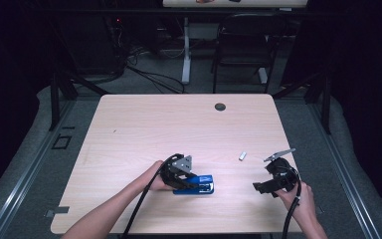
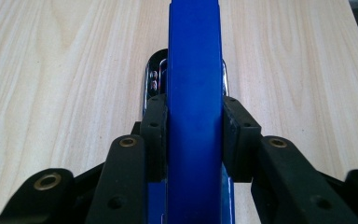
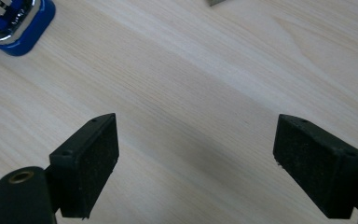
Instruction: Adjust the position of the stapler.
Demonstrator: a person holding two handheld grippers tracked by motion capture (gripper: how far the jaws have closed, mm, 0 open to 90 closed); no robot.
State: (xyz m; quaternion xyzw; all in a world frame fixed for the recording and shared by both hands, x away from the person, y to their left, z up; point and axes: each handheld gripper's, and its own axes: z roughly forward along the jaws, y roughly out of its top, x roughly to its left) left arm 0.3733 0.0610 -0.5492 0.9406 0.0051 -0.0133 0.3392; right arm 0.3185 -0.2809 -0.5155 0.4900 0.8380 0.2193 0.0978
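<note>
Left claw clamped on blue stapler; in left gripper view both black pads press flat against the sides of the stapler's blue upper arm, one each side, no gap. Stapler runs straight away from that camera, its chrome front end showing beyond the pads, just above the wood. In high view stapler sits on the table in the near half, a little left of centre, lying roughly parallel to the near edge, its base on the surface. Left hand comes in from lower left, cable trailing back along the forearm.

Right claw released: right gripper view shows its two pads set wide apart with bare wood between them, nothing gripped. In high view it is held by the right hand near the table's right edge, well apart from the stapler, its pads pointed left toward it. Same view from the right gripper catches the stapler's blue and chrome nose at top left corner.

Small grey metal piece lies flat on the table between the two claws, farther from the person than either, touching nothing. Too small to identify. Dark round grommet sits near the far edge.
</note>
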